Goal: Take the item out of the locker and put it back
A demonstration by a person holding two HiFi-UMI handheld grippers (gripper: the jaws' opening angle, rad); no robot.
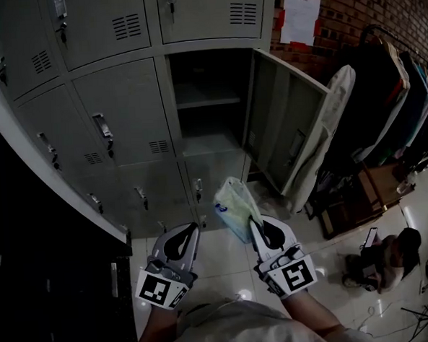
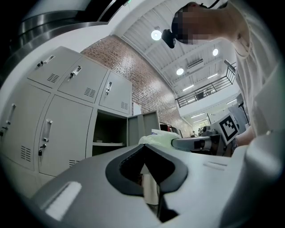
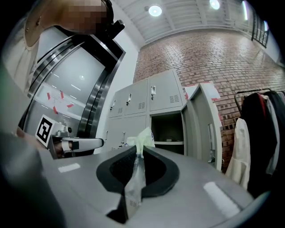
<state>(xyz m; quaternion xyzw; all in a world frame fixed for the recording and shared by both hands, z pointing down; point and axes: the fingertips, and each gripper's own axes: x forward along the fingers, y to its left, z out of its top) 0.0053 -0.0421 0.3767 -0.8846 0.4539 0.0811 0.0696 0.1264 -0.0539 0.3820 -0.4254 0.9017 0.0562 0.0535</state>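
1. Right tongs (image 1: pixel 253 223) pinch the bag (image 1: pixel 235 206) by one end, and its length runs forward from their tips, outside the locker (image 1: pixel 202 77).
2. Left tongs (image 1: pixel 195 228), pressed together and empty, sit just beside.
3. Locker stands open straight beyond the bag, with the right tongs nearer.

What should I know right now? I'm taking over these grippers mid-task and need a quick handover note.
Right gripper: shut on the plastic bag, held out in front of the lockers.
Left gripper: jaws together, nothing seen in them.
Open locker: its door is swung wide, and the inside looks bare.
Done: the bag is out of the locker.
Left: put the bag back inside and let go; probably close the door after.
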